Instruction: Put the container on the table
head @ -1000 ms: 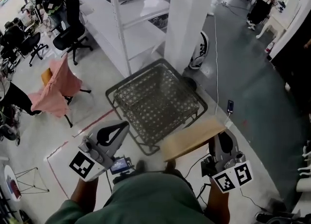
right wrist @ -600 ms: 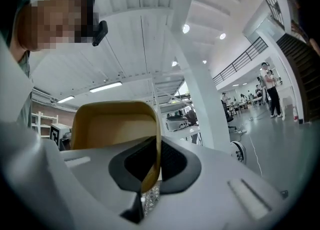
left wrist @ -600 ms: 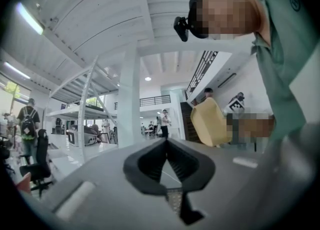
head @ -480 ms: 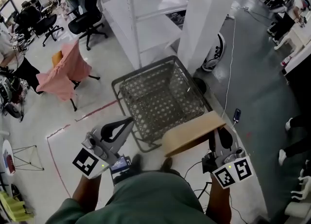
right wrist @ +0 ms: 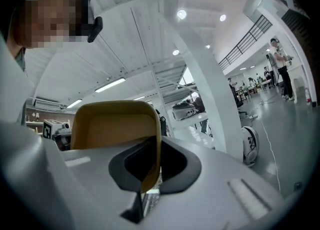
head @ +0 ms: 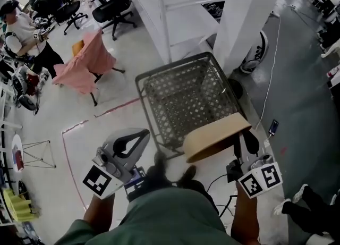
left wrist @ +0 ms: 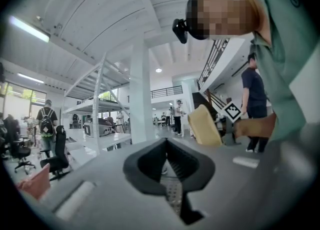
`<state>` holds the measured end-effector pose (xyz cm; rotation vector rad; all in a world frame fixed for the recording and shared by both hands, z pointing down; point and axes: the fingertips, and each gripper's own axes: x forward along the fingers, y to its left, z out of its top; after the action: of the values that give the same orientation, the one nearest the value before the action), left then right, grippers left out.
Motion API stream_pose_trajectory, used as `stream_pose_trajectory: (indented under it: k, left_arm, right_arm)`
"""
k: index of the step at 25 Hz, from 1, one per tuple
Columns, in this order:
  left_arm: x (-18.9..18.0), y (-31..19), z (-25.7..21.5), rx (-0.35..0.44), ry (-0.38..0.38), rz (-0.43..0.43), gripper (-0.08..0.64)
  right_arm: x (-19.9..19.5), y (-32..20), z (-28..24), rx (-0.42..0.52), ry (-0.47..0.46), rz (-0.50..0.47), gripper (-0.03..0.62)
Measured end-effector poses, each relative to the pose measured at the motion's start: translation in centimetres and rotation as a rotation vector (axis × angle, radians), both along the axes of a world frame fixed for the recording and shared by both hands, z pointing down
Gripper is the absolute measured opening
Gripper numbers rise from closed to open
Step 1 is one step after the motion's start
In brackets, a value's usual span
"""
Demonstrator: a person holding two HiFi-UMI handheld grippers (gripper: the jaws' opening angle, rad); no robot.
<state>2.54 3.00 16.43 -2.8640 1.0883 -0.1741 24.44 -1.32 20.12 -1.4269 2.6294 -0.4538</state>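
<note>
The container (head: 212, 137) is a tan, shallow tub held tilted in the air over the near corner of a grey wire basket (head: 175, 66) on the floor. My right gripper (head: 243, 142) is shut on its wall. In the right gripper view the tub's rim (right wrist: 112, 124) runs between the black pads of that gripper (right wrist: 150, 156). My left gripper (head: 142, 134) hovers to the left of the basket, shut and holding nothing. In the left gripper view its pads (left wrist: 167, 149) meet, and the container (left wrist: 204, 126) shows off to the right. No table top can be made out.
A white shelf rack (head: 180, 5) and a white pillar (head: 249, 10) stand behind the basket. A chair draped in pink cloth (head: 82, 66) and a seated person (head: 24, 31) are at the left. A phone (head: 273, 127) and a cable lie on the grey floor at the right.
Both grippers have sunk a little, the right one with the container still clamped. The view has swung, so the basket and the chair now sit higher and further right in the picture.
</note>
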Motion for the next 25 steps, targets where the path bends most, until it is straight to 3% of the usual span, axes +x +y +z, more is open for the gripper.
stream_pose_trajectory:
  k: [4,11,25]
  left_arm:
    - [-1.2,-1.8,2.2,-0.066,-0.004,0.004,0.003]
    - [-3.2,-6.3,3.0,-0.071,0.062,0.045,0.003]
    - [-6.8,-10.8,8.3,-0.179,0.083,0.051,0.003]
  right_arm:
    - [-0.9,-2.5,1.5,-0.037,0.003,0.013,0.008]
    - [-5.2,-6.6,5.3,-0.130,0.016,0.010,0.008]
    - [-10.7,-12.3,13.9,-0.313,0.036,-0.021,0.008]
